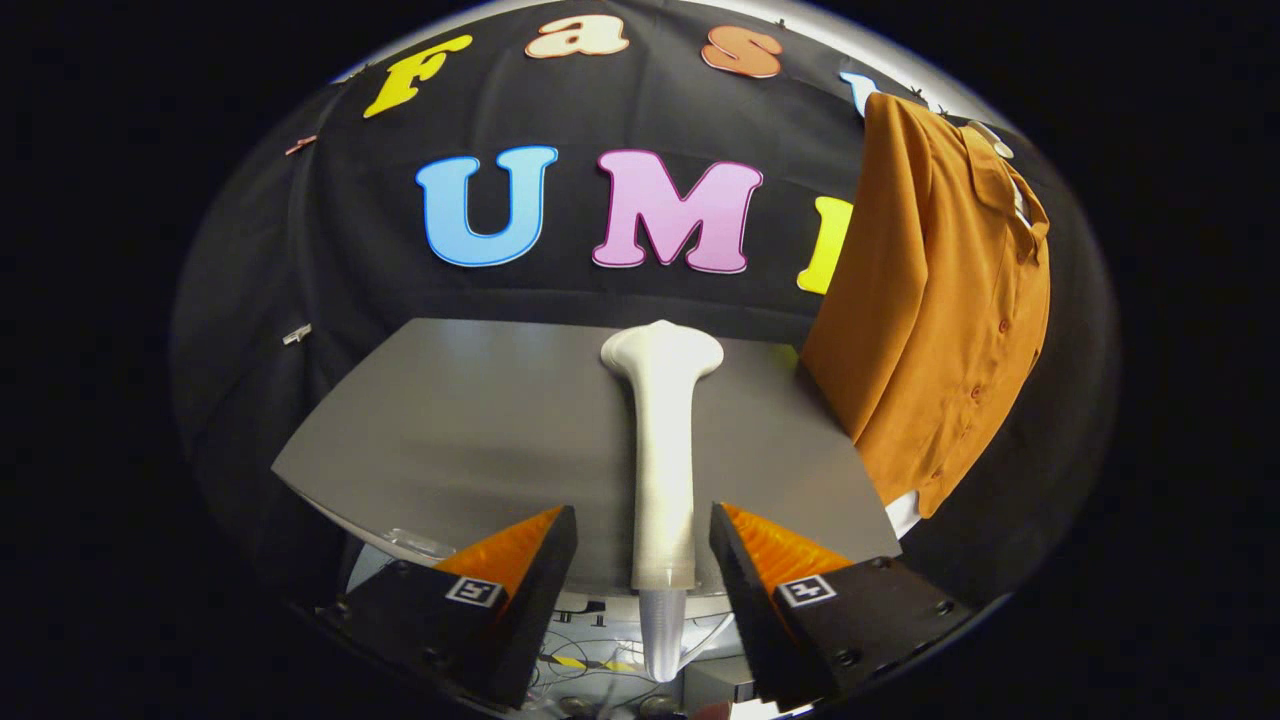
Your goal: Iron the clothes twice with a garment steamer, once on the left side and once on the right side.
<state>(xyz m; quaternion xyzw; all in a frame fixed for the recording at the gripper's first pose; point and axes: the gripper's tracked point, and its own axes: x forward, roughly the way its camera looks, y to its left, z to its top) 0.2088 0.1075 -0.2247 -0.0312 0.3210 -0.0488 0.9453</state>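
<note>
White garment steamer (662,450) lying on the grey table (450,420), handle end between the gripper (643,545) jaws, jaws apart and seemingly not touching it, head pointing away, orange button-up shirt (940,320) hanging beyond the table's right side.

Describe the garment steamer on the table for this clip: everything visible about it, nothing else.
The garment steamer is a white, matte, plastic-looking wand lying flat on the grey table. Its long straight handle runs away from the camera and ends in a wider, flared head at the far end. The near end narrows to a ribbed, translucent-looking tip that overhangs the table's near edge. It lies between the fingers of the open tongs, with a gap on each side; neither finger touches it. No steam or cord can be made out.
</note>
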